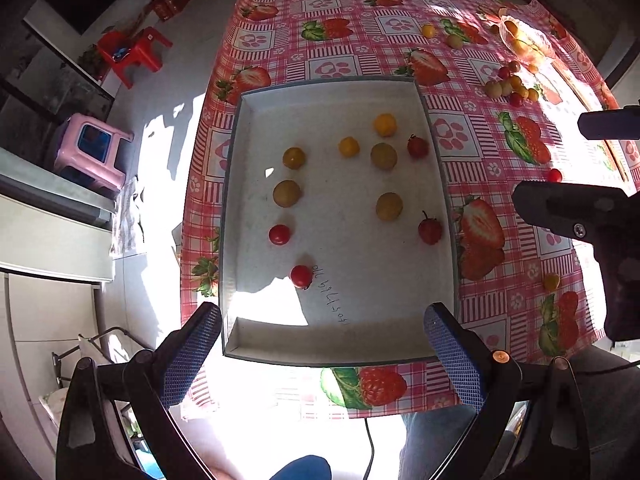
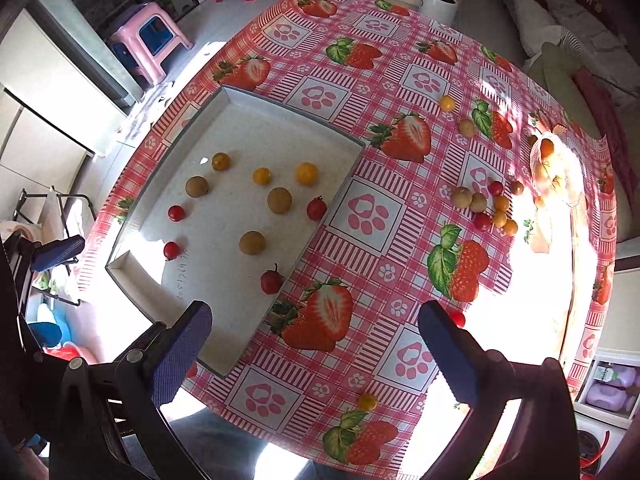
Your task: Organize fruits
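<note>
A table covered by a pink checked oilcloth printed with strawberries and paw prints (image 2: 400,256) fills both views. On it lies a shallow rectangular white tray with a grey rim (image 1: 438,148), holding ten small fruits, all apart from one another: four red cherry tomatoes, three yellow-orange ones and three dull green-brown round fruits. One red cherry tomato (image 1: 301,275) sits near the tray's near end, beside handwritten digits on the tray floor.

The left gripper (image 1: 322,354), with blue textured pads on black arms, hovers over the tray's near edge, its fingers spread wide and holding nothing. The right gripper (image 2: 316,354) hovers above the tablecloth just to the right of the tray, its fingers also spread wide and empty. A small red tomato (image 2: 458,319) lies on the cloth just beside the right gripper's right fingertip.

More fruit lies loose on the cloth: a cluster of small red, yellow and green-brown fruits (image 2: 486,206) well to the right of the tray, a lone yellow tomato (image 2: 367,401) near the table's front edge, and a clear plastic bag of fruit (image 2: 550,164) near the table's far right edge in bright sunlight.

On the floor to the left stand a pink plastic stool (image 2: 150,38) and a red plastic chair (image 1: 134,54).
</note>
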`<state>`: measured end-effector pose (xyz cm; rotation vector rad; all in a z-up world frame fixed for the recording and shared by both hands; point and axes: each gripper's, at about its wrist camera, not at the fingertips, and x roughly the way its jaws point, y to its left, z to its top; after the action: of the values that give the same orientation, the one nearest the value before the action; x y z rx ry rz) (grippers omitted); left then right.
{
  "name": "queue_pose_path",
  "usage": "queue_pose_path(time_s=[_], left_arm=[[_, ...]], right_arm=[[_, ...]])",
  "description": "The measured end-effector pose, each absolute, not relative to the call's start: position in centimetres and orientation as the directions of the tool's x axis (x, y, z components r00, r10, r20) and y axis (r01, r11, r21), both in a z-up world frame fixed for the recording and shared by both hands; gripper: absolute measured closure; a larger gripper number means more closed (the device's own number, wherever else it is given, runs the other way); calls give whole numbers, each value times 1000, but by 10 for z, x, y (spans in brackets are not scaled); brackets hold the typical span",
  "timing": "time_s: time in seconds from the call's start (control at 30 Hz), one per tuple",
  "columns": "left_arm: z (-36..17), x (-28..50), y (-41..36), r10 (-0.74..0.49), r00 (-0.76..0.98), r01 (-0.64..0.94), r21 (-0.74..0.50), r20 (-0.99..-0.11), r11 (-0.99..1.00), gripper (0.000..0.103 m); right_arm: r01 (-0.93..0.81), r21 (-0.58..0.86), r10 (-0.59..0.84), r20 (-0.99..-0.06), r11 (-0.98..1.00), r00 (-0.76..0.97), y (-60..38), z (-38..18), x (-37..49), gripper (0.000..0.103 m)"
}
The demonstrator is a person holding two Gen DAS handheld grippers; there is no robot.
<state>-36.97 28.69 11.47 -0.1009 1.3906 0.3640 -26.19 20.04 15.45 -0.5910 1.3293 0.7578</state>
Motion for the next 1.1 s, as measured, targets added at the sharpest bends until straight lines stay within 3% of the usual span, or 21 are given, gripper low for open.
queue_pose_path(time_s=[1.1], left_arm=[[116, -378, 285, 198, 135, -322, 147, -971, 935, 2]], right_arm=[[-772, 43, 150, -986, 634, 68, 200, 156, -272, 0]])
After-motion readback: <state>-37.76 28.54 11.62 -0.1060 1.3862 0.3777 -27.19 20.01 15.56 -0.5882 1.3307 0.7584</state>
